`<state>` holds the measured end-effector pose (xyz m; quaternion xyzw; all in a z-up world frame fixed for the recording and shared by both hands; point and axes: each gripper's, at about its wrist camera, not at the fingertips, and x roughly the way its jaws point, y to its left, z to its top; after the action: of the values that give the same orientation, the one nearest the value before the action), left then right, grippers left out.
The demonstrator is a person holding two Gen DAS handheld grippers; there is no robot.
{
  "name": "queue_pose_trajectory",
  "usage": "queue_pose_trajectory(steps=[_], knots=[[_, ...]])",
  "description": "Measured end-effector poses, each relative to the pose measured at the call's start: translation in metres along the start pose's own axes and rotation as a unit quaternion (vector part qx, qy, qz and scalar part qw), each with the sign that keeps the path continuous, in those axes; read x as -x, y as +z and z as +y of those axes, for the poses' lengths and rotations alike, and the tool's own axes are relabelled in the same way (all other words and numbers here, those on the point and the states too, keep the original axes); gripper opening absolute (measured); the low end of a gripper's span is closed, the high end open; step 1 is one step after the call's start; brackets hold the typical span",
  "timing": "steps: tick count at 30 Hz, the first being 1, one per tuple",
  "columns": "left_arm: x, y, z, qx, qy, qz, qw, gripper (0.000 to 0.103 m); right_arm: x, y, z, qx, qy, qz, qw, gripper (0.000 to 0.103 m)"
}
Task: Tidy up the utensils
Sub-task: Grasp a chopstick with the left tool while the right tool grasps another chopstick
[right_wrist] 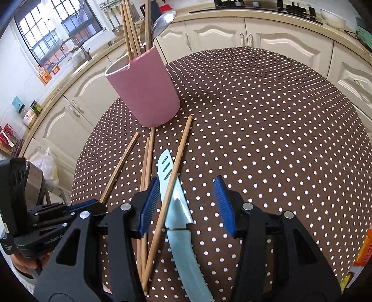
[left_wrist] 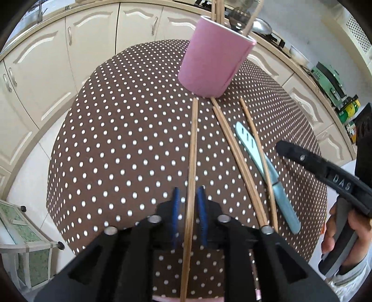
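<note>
Your left gripper (left_wrist: pixel 188 215) sat low over the polka-dot tablecloth (left_wrist: pixel 121 144), its blue pads (left_wrist: pixel 176 209) a little apart on either side of a single wooden chopstick (left_wrist: pixel 192 158); whether they actually gripped it, you couldn't tell from that view. That chopstick ran straight ahead to the foot of the pink utensil cup (left_wrist: pixel 215 64), which stood upright near the far edge of the table holding more chopsticks (right_wrist: pixel 130 30) and a metal spoon (right_wrist: pixel 162 22). Just right of it lay a pair of chopsticks (left_wrist: pixel 234 148) side by side, touching the cup's base. Next came another lone chopstick (left_wrist: pixel 255 141) crossing over a pale blue knife (left_wrist: pixel 272 178), blade toward the cup. Your right gripper (right_wrist: pixel 187 204) was spread wide above that knife's blade, holding nothing, fingers (right_wrist: pixel 224 204) well clear on each side.
</note>
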<state>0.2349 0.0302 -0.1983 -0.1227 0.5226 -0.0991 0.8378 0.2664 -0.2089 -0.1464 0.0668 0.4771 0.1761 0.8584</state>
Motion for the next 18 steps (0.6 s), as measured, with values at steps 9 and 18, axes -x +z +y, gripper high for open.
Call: queue_pose_trajectory(steps=[9,18], knots=[[-0.009,0.026,-0.003,-0.013,0.025,-0.002,0.9996,0.031,-0.019,0.016,0.008,-0.001,-0.001,0.023,1.0,0.049],[-0.027,0.055,-0.017,-0.037,0.044,0.004,0.9983,0.016,-0.041,0.035,0.021,-0.003,0.004,0.047,0.999,0.033]])
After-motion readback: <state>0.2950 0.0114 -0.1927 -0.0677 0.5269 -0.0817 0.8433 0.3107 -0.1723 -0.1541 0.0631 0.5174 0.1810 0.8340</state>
